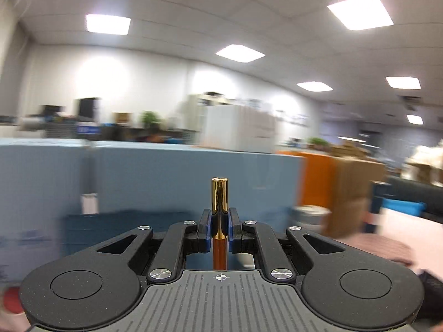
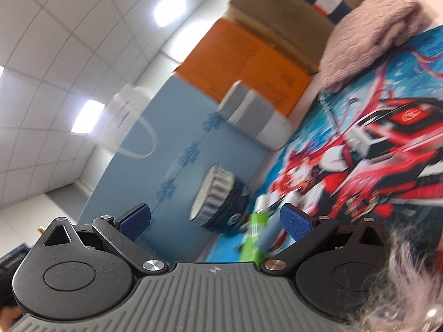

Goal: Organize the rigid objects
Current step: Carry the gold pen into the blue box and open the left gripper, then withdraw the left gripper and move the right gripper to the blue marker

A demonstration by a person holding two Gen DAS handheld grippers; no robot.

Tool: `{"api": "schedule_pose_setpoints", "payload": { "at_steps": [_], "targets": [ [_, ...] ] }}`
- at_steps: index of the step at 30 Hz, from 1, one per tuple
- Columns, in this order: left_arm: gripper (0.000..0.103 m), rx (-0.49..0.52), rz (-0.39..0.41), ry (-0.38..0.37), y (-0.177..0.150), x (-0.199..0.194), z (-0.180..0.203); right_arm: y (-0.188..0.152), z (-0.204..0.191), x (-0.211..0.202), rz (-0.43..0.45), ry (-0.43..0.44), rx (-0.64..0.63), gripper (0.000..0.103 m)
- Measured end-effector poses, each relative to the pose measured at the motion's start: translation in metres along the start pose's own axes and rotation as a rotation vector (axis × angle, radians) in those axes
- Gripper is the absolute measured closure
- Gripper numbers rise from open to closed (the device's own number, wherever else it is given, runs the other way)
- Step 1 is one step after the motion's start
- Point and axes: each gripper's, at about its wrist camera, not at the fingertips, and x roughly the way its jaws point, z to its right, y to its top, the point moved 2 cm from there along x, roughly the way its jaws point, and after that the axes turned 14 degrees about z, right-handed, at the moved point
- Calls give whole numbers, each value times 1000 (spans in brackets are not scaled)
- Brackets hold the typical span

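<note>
My left gripper [image 1: 220,225] is shut on a pen [image 1: 219,196] with a gold cap and an orange-brown barrel. It holds the pen upright, raised and facing the blue partition. My right gripper [image 2: 216,217] is open and empty, and its view is strongly tilted. Between its blue pads [image 2: 295,221] lie a green marker [image 2: 253,235] and a grey-blue marker [image 2: 268,235] on the printed desk mat [image 2: 387,138]. A round black and silver holder [image 2: 218,196] stands just beyond them by the partition.
A blue partition [image 1: 152,179] backs the desk, with an orange box [image 2: 243,61] and a cardboard box [image 2: 290,8] alongside. A grey-white container [image 2: 254,116] stands by the orange box. A pink fuzzy cloth [image 2: 373,33] lies on the mat. A dark blue bin [image 1: 119,229] sits below the partition.
</note>
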Motion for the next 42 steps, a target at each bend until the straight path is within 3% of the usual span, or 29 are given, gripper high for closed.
{"api": "schedule_pose_setpoints", "payload": {
  "at_steps": [5,7,10,13,19,26,29,37,42],
  "targets": [
    [94,91,-12,155,-15,3,-38,-18,-23,5,-48,45,-13,2],
    [94,122,-51,215,-28,7,-51,-25,-32,6,-59,32,-44,2],
    [94,94,-130,206,-48,16,-62,-36,-43,8,-71,16,-105,2],
    [94,131,-187,167,-60,20,-59,-46,-53,10,-89,20,-141,2],
    [92,159,-248,95,-74,29,-54,-54,-59,12,-92,11,-160,2],
    [89,84,-304,14,-84,37,-50,-54,-57,14,-89,0,-165,2],
    [89,53,-288,55,-84,37,-52,-53,-55,15,-90,-6,-164,2],
    [89,-168,-276,131,-77,29,-80,-55,-54,16,-97,-17,-168,2],
    [89,-222,-280,98,-76,23,-81,-58,-60,16,-102,-21,-172,2]
  ]
}}
